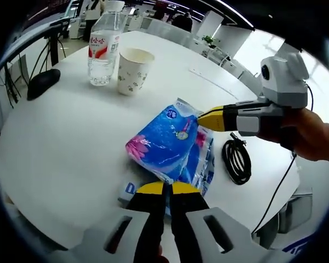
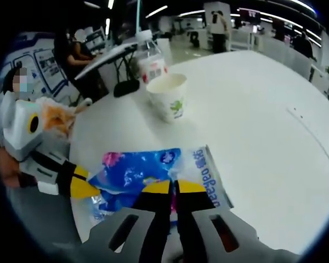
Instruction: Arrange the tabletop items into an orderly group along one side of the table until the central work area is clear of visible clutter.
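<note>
Blue plastic fills the space right at my jaw tips: the tissue pack [image 1: 172,145] lies on the white table [image 1: 60,148], and my left gripper [image 1: 165,189] has its yellow-tipped jaws drawn nearly together on the pack's near edge, so I judge it is pinching the wrapper. My right gripper [image 2: 172,188] meets the same pack [image 2: 153,172] from the opposite side, jaws likewise almost closed on the plastic; in the left gripper view it [image 1: 211,119] reaches in from the right with its tip touching the pack's far corner.

Just right of the pack, a coiled black cable [image 1: 237,160] sits near the table edge. Farther ahead, the paper cup [image 1: 134,71] and the water bottle [image 1: 103,48] stand just beside each other, already looking like a tidy pair. Off to the left of them lies a black mouse [image 1: 43,83] by the rim.

As I read it, the task is partway: 2 items are grouped, while the pack, held by 2 grippers, lies apart from them, and the cable and mouse remain scattered at opposite edges.
</note>
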`<state>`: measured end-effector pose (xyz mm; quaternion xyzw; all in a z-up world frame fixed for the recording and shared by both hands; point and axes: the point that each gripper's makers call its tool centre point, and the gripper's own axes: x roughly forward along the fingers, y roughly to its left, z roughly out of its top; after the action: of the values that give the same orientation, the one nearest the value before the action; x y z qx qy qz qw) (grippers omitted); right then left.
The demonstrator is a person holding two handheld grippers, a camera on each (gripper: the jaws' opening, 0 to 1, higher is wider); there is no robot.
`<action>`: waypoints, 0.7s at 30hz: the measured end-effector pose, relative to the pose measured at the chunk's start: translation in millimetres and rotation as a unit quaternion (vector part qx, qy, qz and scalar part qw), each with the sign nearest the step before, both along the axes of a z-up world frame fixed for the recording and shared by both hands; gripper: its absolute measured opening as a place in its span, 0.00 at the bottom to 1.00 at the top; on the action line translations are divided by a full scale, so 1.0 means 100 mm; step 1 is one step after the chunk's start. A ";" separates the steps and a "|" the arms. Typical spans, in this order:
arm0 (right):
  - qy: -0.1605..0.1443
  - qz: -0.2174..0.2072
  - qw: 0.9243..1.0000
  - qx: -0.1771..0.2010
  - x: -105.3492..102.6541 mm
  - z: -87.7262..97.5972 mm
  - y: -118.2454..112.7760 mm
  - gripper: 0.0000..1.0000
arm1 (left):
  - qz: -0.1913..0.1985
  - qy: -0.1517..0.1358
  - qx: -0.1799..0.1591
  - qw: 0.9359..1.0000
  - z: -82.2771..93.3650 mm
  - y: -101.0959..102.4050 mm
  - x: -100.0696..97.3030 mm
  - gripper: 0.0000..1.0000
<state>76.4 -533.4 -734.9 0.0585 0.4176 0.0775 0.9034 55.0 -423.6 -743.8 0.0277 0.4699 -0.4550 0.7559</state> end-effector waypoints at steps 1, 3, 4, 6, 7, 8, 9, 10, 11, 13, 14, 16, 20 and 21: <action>0.000 -0.001 1.000 0.000 -0.01 0.00 0.00 0.00 | -0.001 -0.001 0.000 1.000 0.01 0.00 0.00 0.00; 0.000 -0.003 1.000 0.000 -0.03 0.01 0.00 0.00 | -0.002 -0.003 -0.001 1.000 0.02 0.00 0.01 0.00; -0.001 -0.004 1.000 0.000 -0.04 0.01 -0.01 0.00 | -0.003 -0.005 -0.001 1.000 0.03 0.00 0.02 0.00; -0.002 -0.006 1.000 0.000 -0.07 0.02 -0.02 0.00 | -0.007 -0.010 -0.001 1.000 0.05 0.00 0.03 0.00; -0.003 -0.008 1.000 0.000 -0.09 0.03 -0.02 0.00 | -0.011 -0.014 -0.001 1.000 0.05 0.00 0.04 0.00; -0.004 -0.009 1.000 0.000 -0.10 0.03 -0.01 0.00 | -0.013 -0.016 -0.001 1.000 0.06 0.00 0.05 0.00; -0.005 -0.012 1.000 0.001 -0.12 0.04 -0.01 0.00 | -0.015 -0.018 -0.001 1.000 0.07 0.00 0.06 0.00; -0.006 -0.015 1.000 0.002 -0.13 0.04 -0.02 0.00 | -0.017 -0.020 -0.002 1.000 0.08 0.00 0.06 0.00; -0.009 -0.022 1.000 0.004 -0.15 0.06 -0.03 0.00 | -0.022 -0.025 -0.001 0.999 0.09 0.00 0.08 0.00; -0.011 -0.031 0.999 0.008 -0.19 0.08 -0.02 0.00 | -0.026 -0.029 -0.001 0.999 0.11 0.00 0.09 0.00; -0.012 -0.034 0.999 0.008 -0.21 0.08 -0.02 0.00 | -0.028 -0.033 -0.001 0.999 0.13 0.00 0.11 0.00; -0.014 -0.040 0.999 0.007 -0.25 0.10 -0.03 0.00 | -0.039 -0.044 0.000 0.998 0.16 -0.01 0.14 0.00; -0.023 -0.064 0.998 0.009 -0.31 0.17 -0.04 0.00 | -0.055 -0.059 0.000 0.997 0.22 -0.04 0.19 0.00; -0.027 -0.073 0.997 0.012 -0.33 0.19 -0.04 0.00 | -0.060 -0.065 0.001 0.996 0.24 -0.06 0.21 0.00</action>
<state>43.3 -537.5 -715.9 0.0970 0.3869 0.0179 0.9168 75.6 -429.3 -719.4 0.0860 0.4175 -0.4969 0.7559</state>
